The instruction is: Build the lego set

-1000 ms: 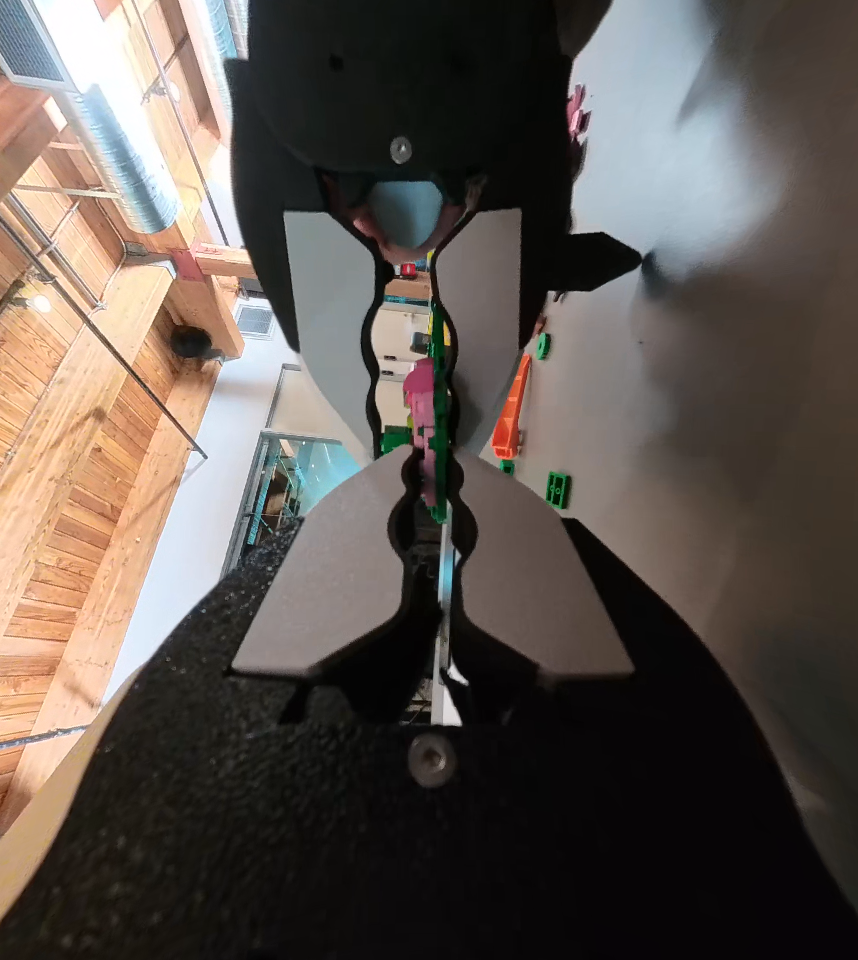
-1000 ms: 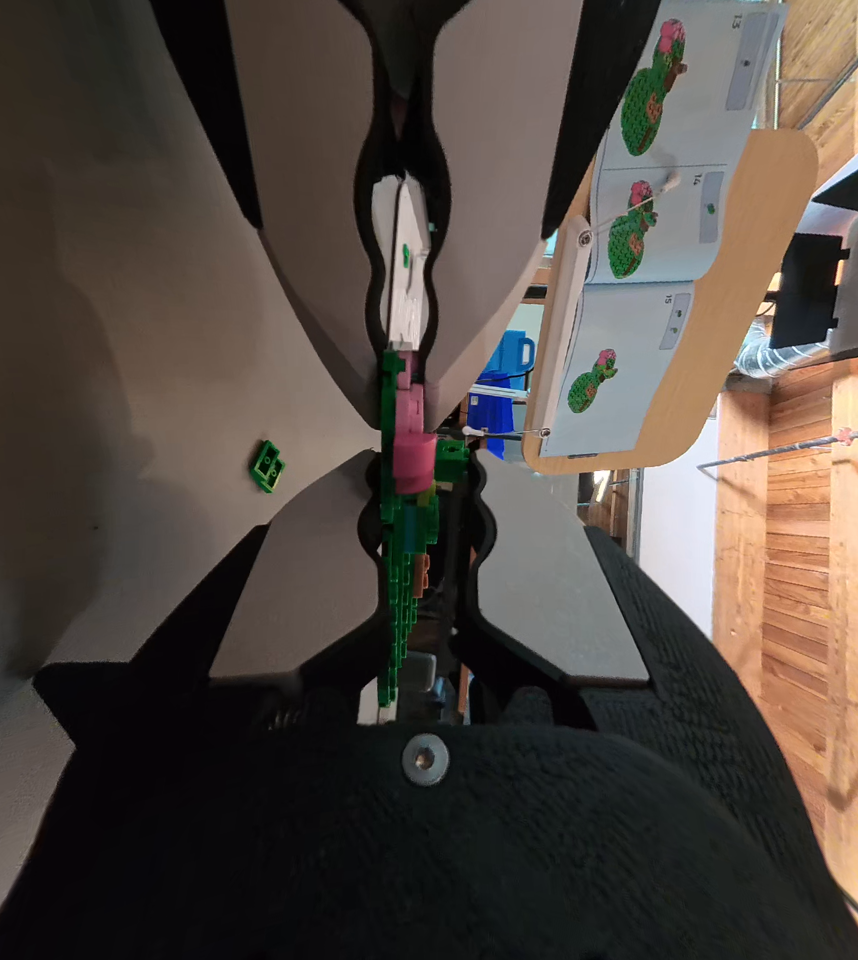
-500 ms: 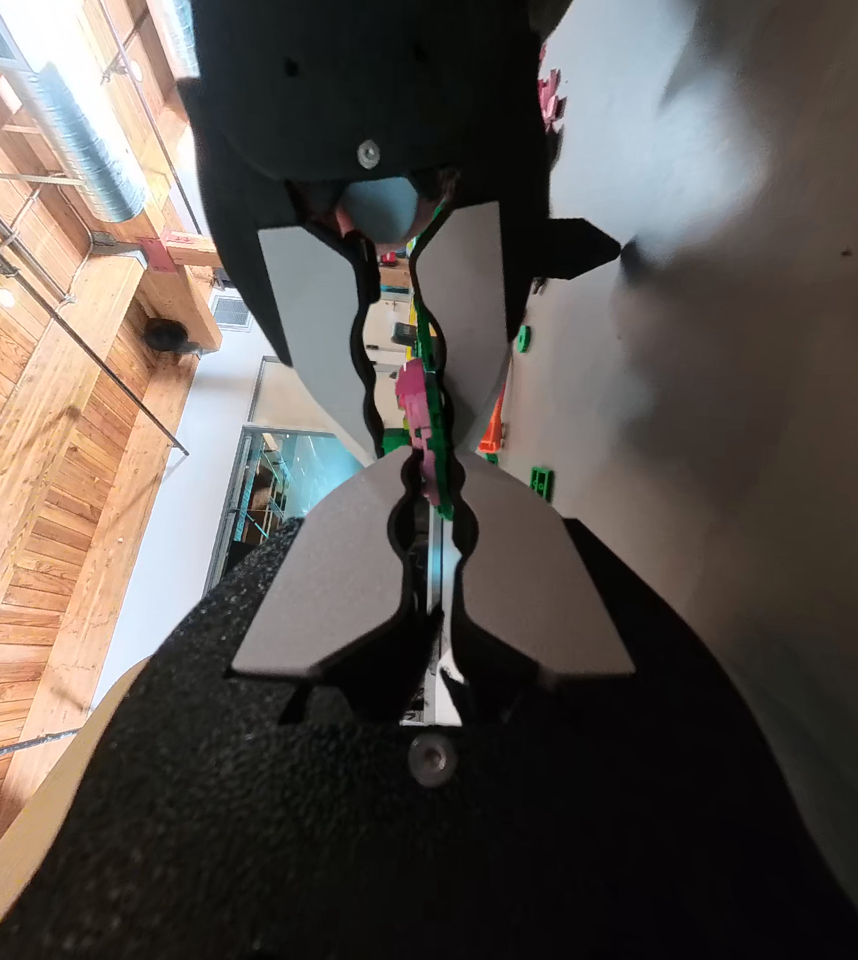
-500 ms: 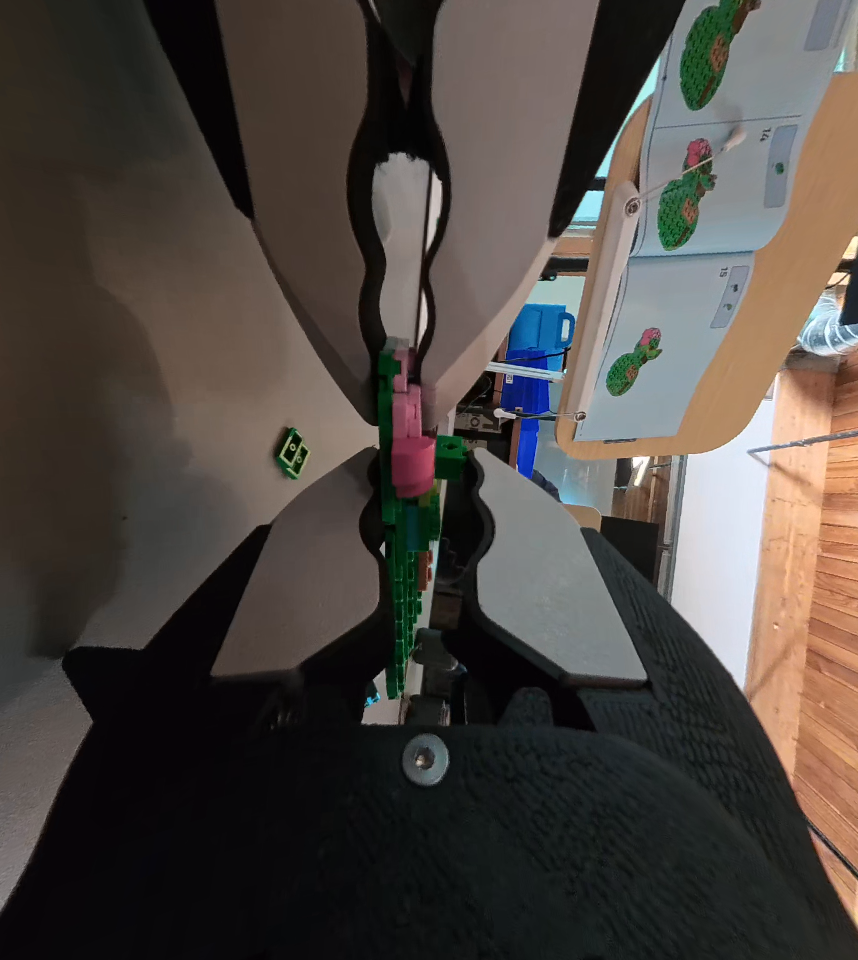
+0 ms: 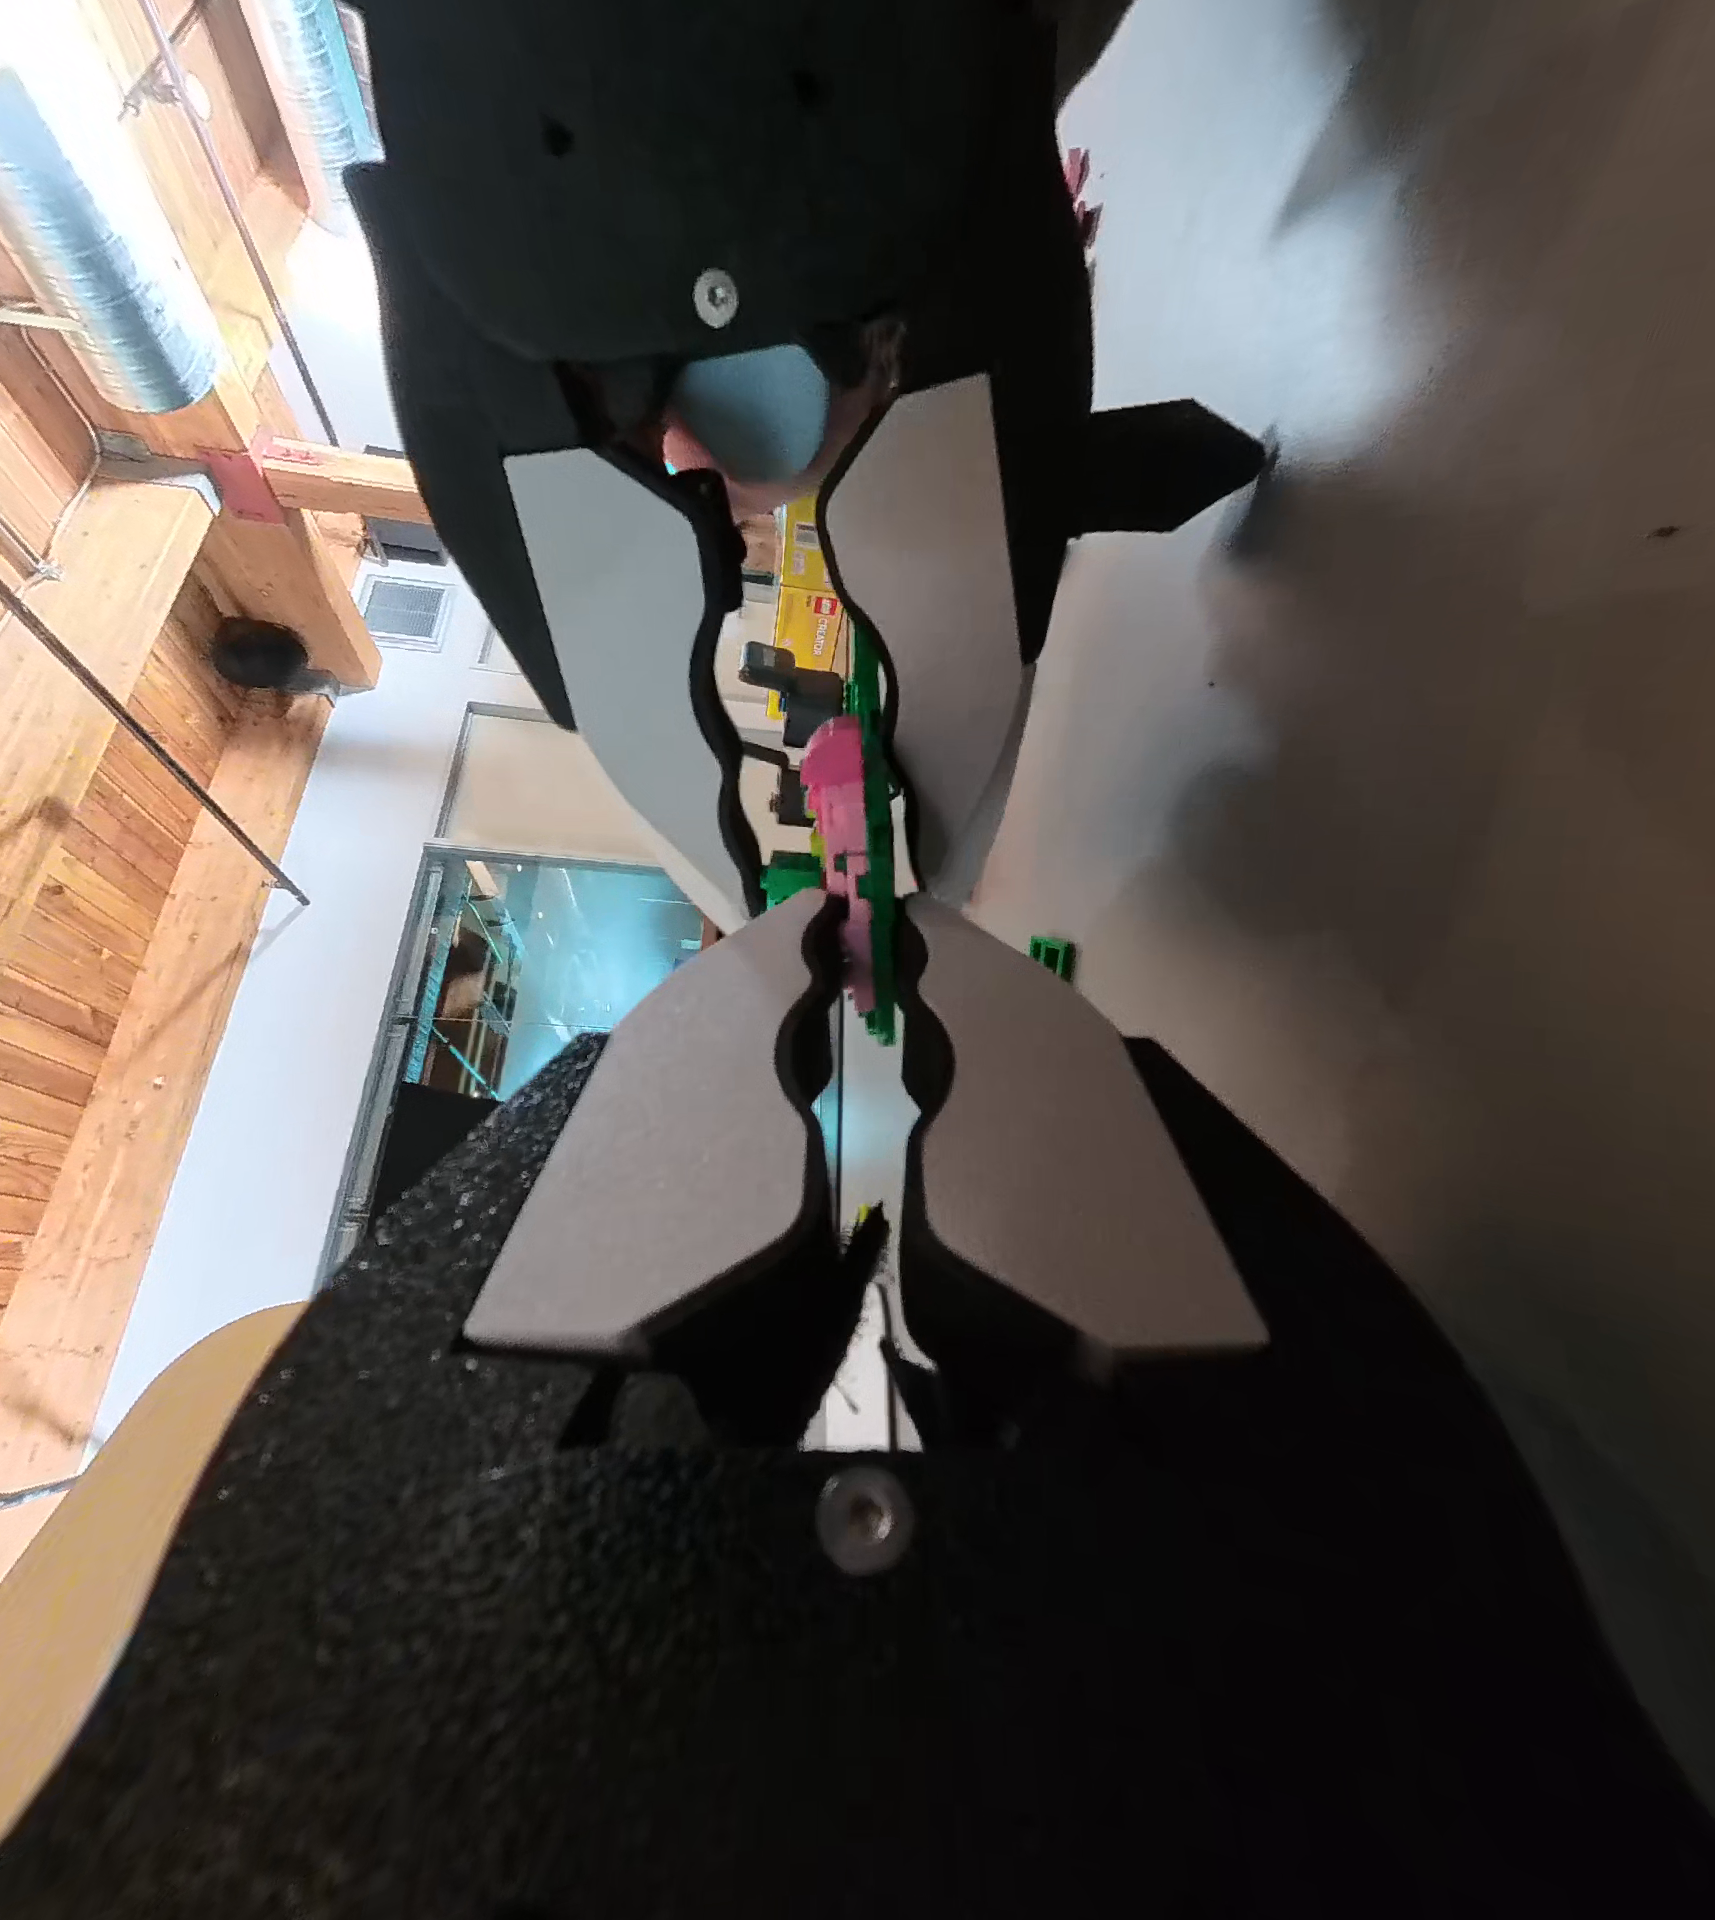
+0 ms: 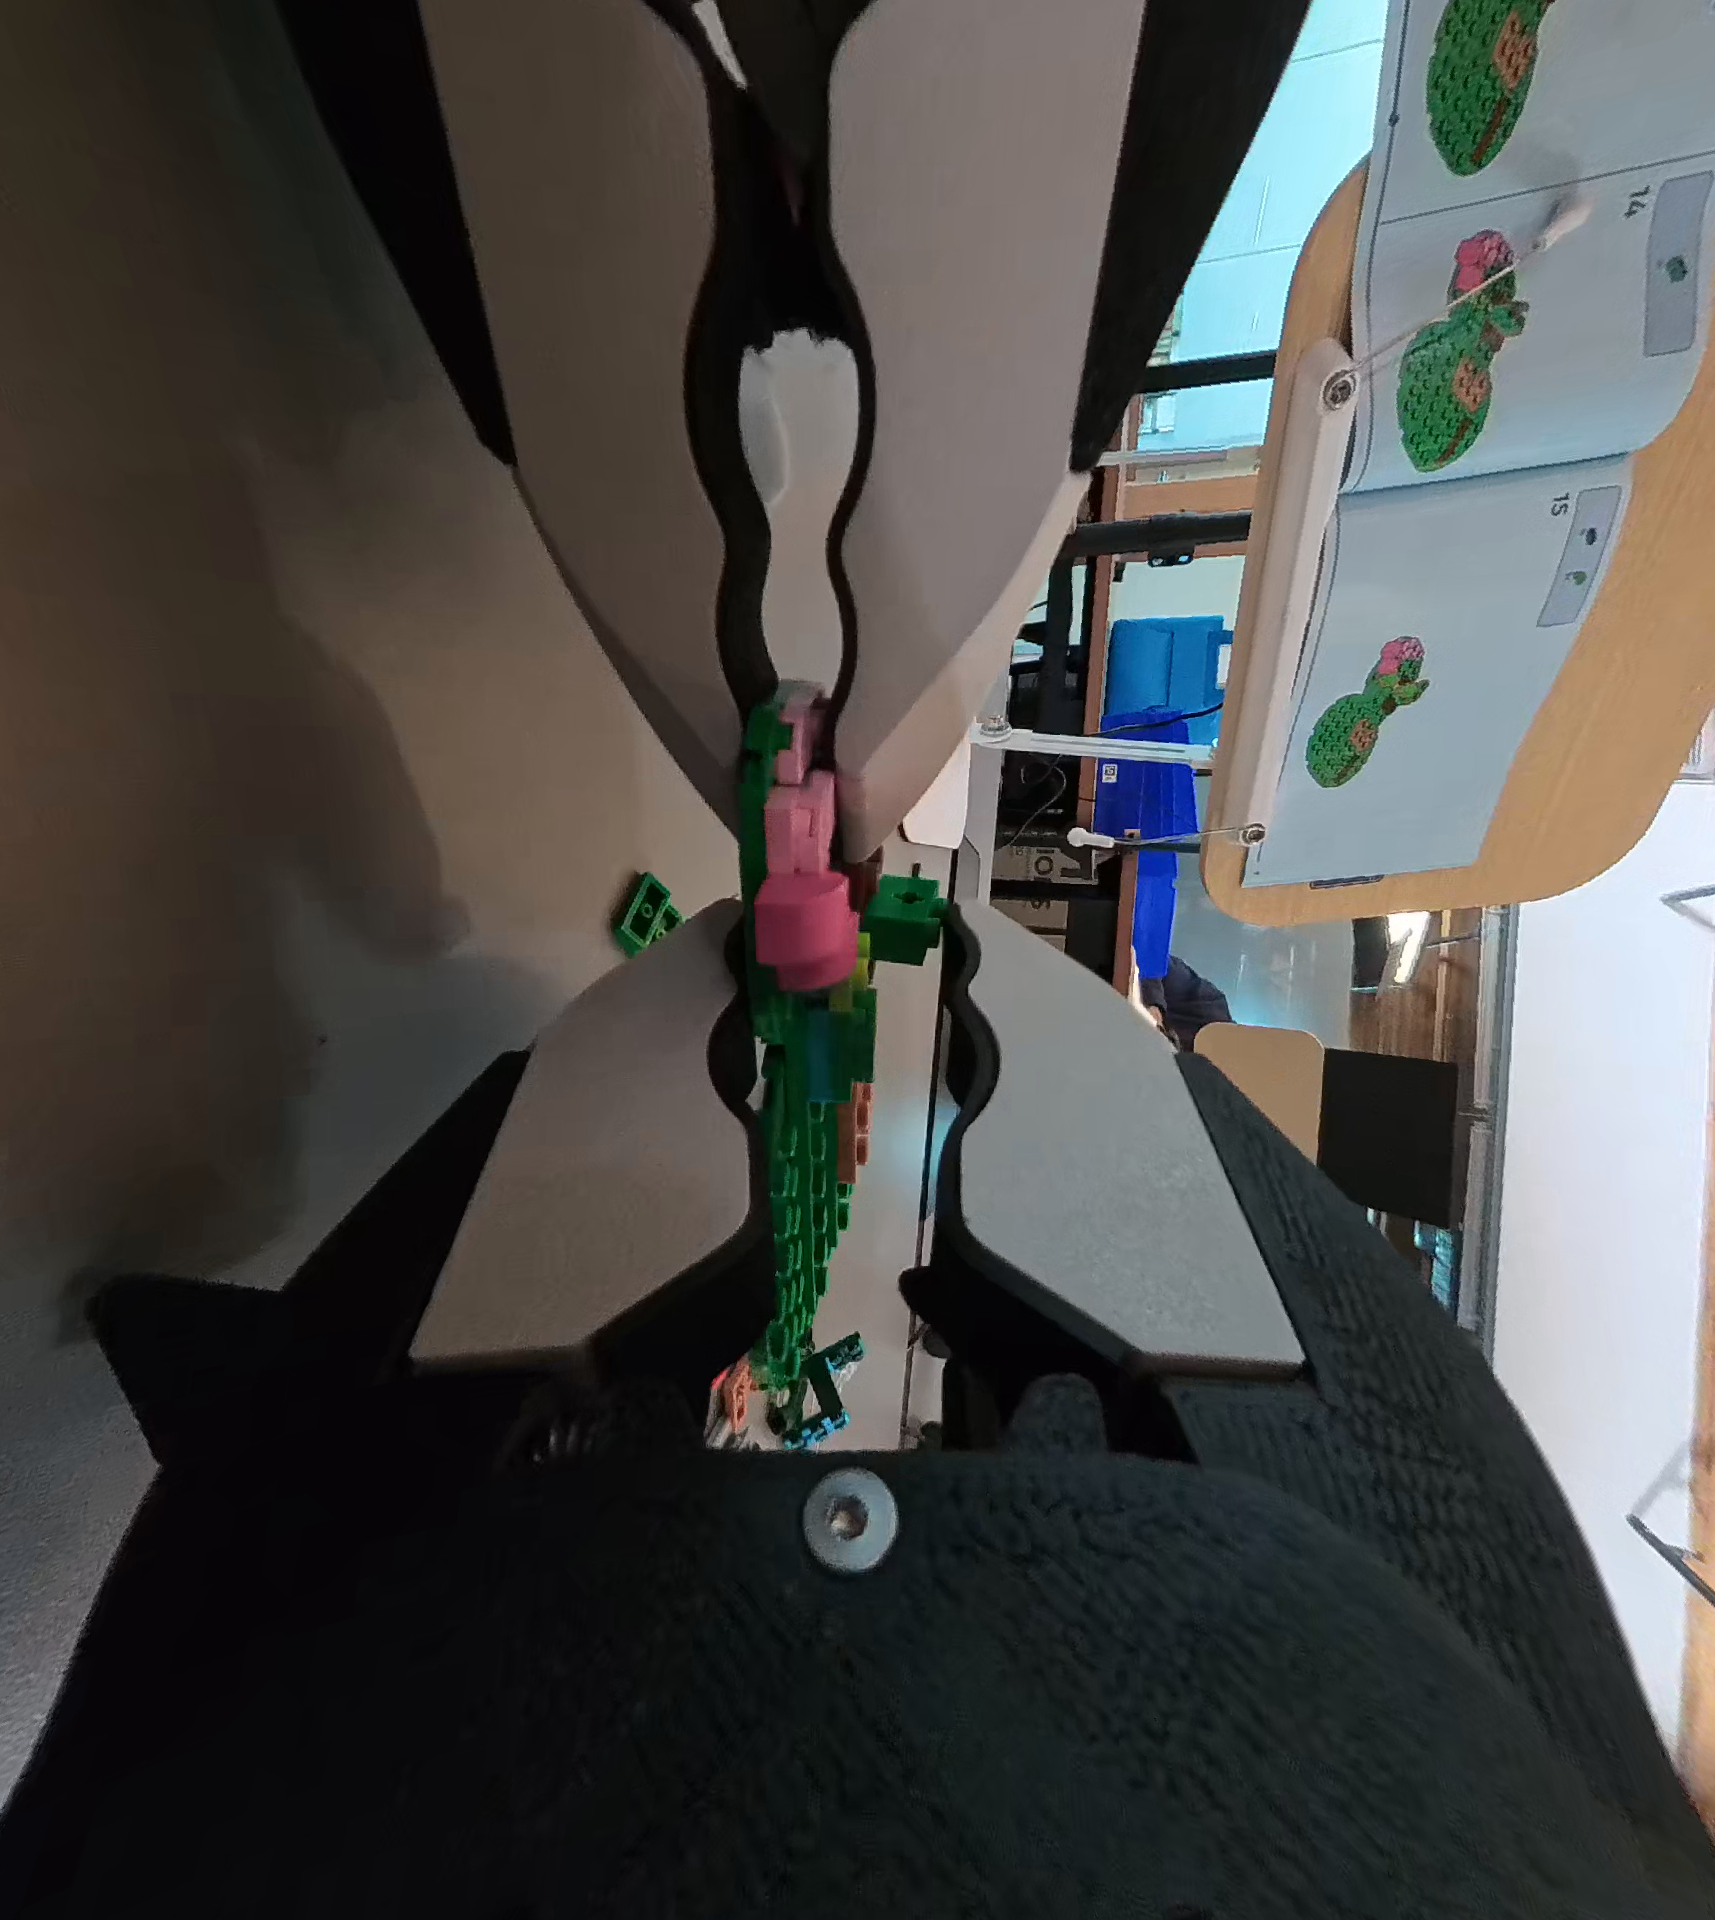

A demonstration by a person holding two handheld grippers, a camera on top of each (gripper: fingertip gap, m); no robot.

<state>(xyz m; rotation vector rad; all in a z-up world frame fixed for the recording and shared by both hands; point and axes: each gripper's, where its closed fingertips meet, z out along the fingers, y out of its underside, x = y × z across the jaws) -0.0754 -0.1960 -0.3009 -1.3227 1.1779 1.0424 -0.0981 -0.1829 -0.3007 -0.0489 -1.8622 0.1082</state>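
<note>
Right wrist view, green-and-pink lego model point(image 6: 801, 1039) edge-on between both tips, right hand-held gripper point(image 6: 837, 914) clamping it, left hand-held gripper point(image 5: 868, 914) pinching its end

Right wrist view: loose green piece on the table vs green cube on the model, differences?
The loose green piece is a low plate; the green cube is blocky. The loose green piece lies alone on the table; the green cube sticks out sideways from the model, beside its pink round piece. Both are bright green.
</note>
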